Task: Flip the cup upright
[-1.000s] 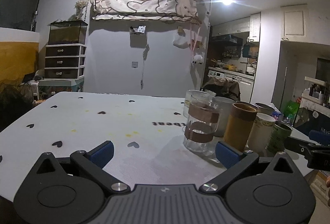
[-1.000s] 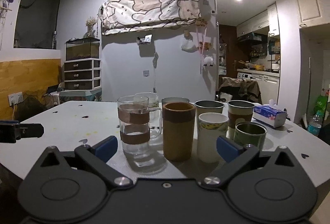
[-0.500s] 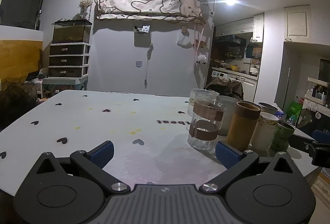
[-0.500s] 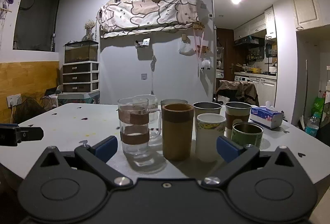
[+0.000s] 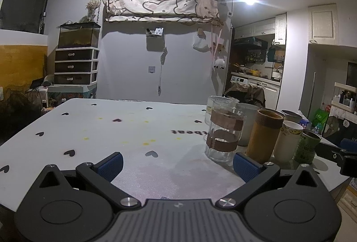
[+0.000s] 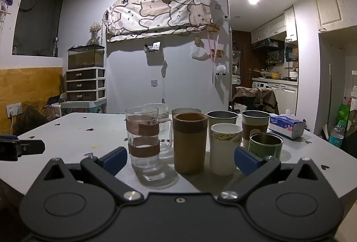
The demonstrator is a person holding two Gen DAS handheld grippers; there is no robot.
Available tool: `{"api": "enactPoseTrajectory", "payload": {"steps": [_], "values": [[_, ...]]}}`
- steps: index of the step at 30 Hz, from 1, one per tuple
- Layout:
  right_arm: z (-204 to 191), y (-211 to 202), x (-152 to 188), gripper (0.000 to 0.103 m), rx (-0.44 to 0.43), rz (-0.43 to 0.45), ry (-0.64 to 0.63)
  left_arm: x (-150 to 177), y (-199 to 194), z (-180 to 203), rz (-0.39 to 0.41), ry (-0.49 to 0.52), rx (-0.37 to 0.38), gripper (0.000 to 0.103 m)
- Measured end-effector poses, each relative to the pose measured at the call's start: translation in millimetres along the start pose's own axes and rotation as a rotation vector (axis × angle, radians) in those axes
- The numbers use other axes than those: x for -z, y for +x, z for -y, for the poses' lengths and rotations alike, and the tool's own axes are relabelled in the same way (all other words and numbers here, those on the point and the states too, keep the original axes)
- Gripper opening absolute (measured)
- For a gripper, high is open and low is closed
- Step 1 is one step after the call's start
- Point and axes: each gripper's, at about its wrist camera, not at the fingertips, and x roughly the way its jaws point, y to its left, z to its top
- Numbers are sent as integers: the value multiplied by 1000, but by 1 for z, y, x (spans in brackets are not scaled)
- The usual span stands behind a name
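Several cups stand upright in a cluster on the white table (image 6: 89, 137): a clear glass with brown bands (image 6: 142, 137), a tan cup (image 6: 189, 141), a white paper cup (image 6: 225, 148), a green tin (image 6: 265, 145) and others behind. In the left wrist view the cluster is at the right, with the banded glass (image 5: 224, 132) and tan cup (image 5: 265, 136) nearest. My right gripper (image 6: 179, 158) is open and empty, just in front of the cups. My left gripper (image 5: 178, 164) is open and empty over bare table, left of the cups.
A blue tissue pack (image 6: 286, 126) lies on the table behind the cups at the right. The table (image 5: 78, 130) has black heart marks and yellow stains. A drawer unit with a tank (image 5: 77, 59) stands by the far wall.
Both grippers have dropped slightly and drawn back a little; the cups sit a bit higher in both views. Both stay open and empty. No cup has moved.
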Motion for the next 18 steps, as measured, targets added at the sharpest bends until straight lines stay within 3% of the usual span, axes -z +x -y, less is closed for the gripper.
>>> {"api": "enactPoseTrajectory", "payload": {"steps": [18], "values": [[2, -3, -6, 103, -2, 11, -1, -4, -4, -3, 7, 7, -9, 103]]}}
